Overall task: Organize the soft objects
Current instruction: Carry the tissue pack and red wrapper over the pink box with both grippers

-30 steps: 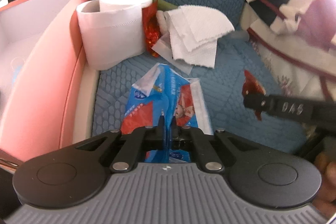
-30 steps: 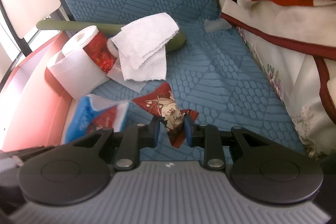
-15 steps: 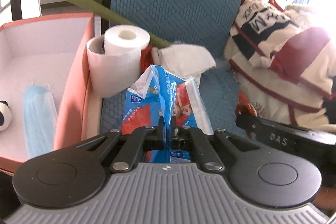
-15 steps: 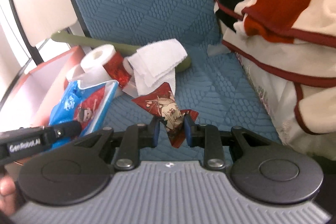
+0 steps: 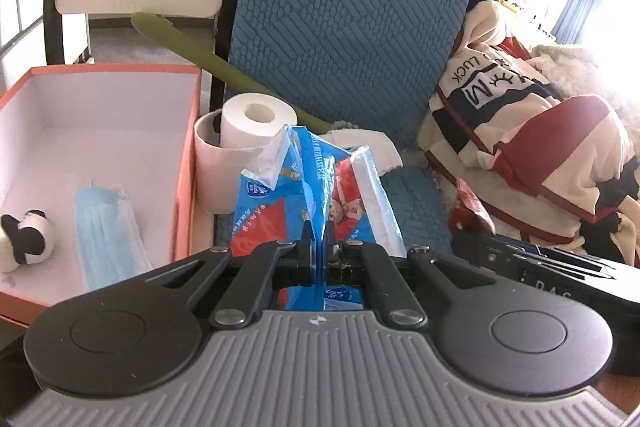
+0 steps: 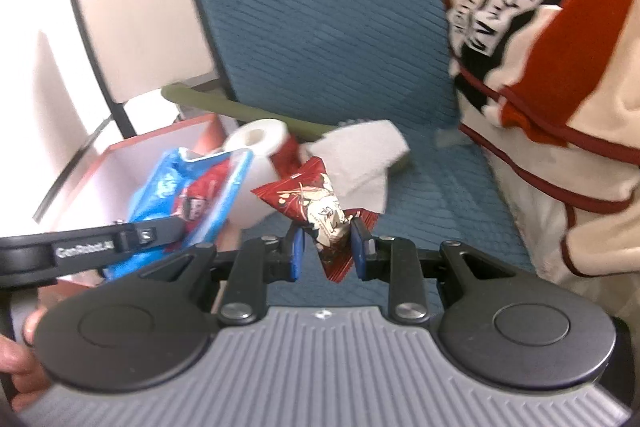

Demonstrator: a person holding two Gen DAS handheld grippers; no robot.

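While I watch both wrist views, my left gripper (image 5: 318, 231) has its jaws pressed together on the thin plastic of a blue-and-red tissue pack (image 5: 312, 187), which stands up out of the jaws and hangs clear of the blue seat cushion (image 5: 412, 199). My right gripper (image 6: 326, 247) pinches a small red snack packet (image 6: 316, 203) between its blue pads, the packet jutting up and forward, tilted to the left (this view is blurred). From the right wrist view the tissue pack (image 6: 188, 195) sits to the left of the snack packet, just beside it, with the left gripper's finger (image 6: 92, 247) under it.

Left of the held pack stands an orange box (image 5: 186, 163) holding a blue face mask (image 5: 106, 231) and a small black-and-white plush (image 5: 28, 239). Just behind the pack, a toilet paper roll (image 5: 244, 131) stands upright on the cushion against the box's wall. A striped blanket (image 5: 540, 135) lies heaped on the right.
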